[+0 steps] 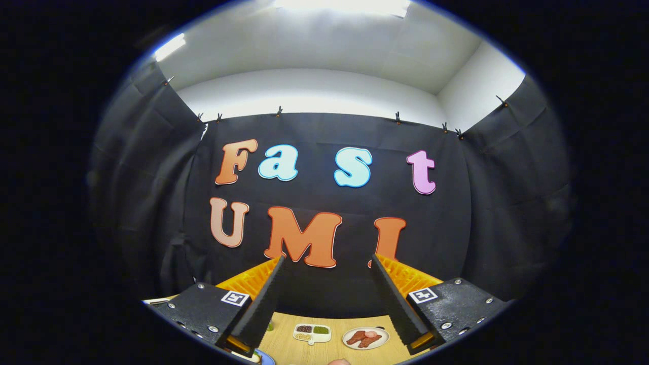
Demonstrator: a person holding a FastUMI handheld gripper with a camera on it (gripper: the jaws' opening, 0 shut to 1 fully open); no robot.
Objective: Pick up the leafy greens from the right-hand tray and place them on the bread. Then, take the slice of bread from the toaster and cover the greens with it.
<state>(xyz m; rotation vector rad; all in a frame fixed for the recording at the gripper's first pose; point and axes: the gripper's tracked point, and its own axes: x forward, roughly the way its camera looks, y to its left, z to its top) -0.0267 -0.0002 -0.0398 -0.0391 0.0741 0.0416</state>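
My gripper (pixel 328 257) is held high and points at the booth's black wall. Its fingers stand wide open with nothing between them. Far below, between the fingers, lies a strip of wooden table (pixel 284 344). On it sits a small white divided tray (pixel 312 333) with a dark filling in one compartment and a green filling (pixel 320 329) in another. To its right is a white plate (pixel 365 338) carrying reddish-brown slices. A small green bit (pixel 270 327) peeks out beside the left finger; I cannot tell what it is.
A blue-rimmed object (pixel 264 358) shows under the left finger at the table's near side. A white edge (pixel 152 301) lies at the far left of the table. The black cloth wall (pixel 324 294) rises right behind the table.
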